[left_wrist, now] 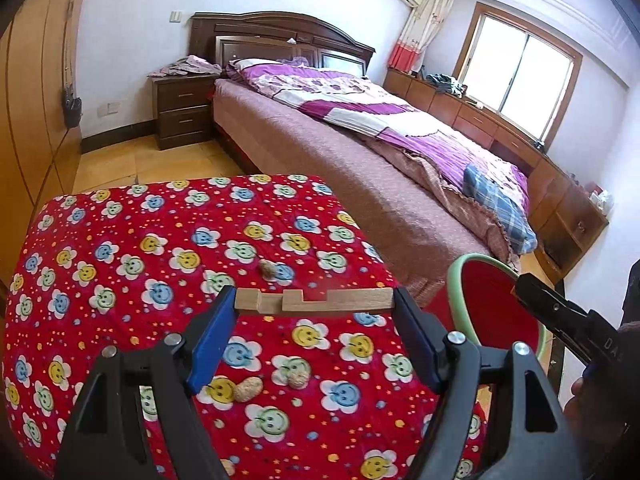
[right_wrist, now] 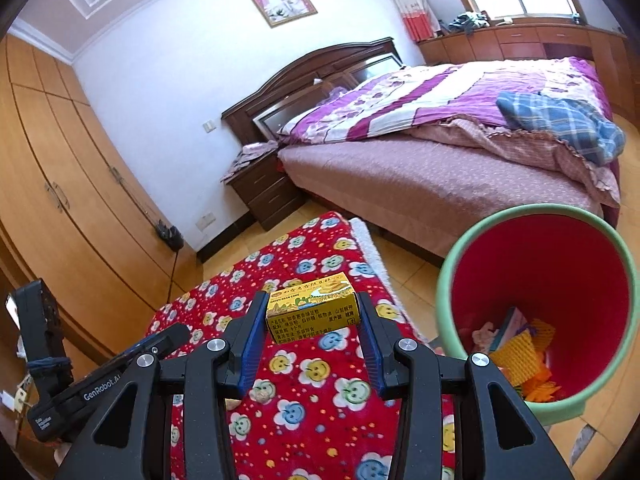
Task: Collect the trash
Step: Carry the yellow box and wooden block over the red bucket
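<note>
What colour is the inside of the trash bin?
Red, with a green rim; the trash bin shows best in the right wrist view.

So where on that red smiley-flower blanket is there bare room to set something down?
The far half of the red smiley-flower blanket, beyond the lone peanut shell and toward the wooden wardrobe, is bare. The near part is crowded: two peanut shells lie under the left gripper, shut on a notched wooden block.

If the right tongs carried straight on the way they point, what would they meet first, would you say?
Probably the red smiley-flower blanket just beyond the green bean cake box the right tongs hold; the bin sits off to the right. Depth is uncertain.
</note>
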Demonstrator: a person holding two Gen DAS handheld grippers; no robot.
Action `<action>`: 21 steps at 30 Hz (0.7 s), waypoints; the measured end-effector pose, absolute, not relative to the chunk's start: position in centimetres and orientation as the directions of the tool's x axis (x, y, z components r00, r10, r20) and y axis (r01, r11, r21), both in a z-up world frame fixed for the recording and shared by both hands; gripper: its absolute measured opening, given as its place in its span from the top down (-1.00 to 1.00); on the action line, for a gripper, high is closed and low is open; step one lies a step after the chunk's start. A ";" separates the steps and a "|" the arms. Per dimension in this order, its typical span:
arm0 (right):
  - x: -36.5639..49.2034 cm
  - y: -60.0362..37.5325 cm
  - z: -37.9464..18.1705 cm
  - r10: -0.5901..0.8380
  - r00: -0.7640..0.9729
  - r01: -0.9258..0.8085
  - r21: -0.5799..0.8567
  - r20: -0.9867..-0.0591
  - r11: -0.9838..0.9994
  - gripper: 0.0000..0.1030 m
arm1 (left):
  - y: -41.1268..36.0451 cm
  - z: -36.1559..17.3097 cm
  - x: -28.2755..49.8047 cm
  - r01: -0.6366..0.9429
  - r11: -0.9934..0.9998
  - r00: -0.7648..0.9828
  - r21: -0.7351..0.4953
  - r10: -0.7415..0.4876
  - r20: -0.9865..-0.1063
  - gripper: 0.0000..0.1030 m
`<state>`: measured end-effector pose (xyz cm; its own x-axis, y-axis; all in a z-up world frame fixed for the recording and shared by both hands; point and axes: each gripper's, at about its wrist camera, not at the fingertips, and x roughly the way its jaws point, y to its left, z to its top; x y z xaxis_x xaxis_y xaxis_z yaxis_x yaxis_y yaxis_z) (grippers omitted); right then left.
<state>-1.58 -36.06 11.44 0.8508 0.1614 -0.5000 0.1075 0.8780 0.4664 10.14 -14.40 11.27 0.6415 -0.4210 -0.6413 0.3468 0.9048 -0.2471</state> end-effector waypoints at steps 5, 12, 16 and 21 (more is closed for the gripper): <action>-2.6 -37.4 11.2 0.136 0.856 0.137 0.472 -0.499 0.871 0.15 | -16.0 11.4 9.6 0.376 0.894 0.632 -0.244 -0.439 -0.638 -0.50; -3.9 -39.9 10.6 0.089 0.858 0.191 0.476 -0.506 0.859 0.15 | -18.6 11.0 9.1 0.425 0.872 0.603 -0.242 -0.472 -0.643 -0.50; -4.2 -41.4 9.7 0.065 0.853 0.229 0.484 -0.518 0.845 0.15 | -20.6 10.5 8.9 0.462 0.855 0.581 -0.236 -0.493 -0.648 -0.50; -4.4 -43.4 8.6 0.038 0.844 0.273 0.490 -0.535 0.828 0.15 | -22.9 9.9 8.8 0.508 0.828 0.556 -0.237 -0.525 -0.645 -0.49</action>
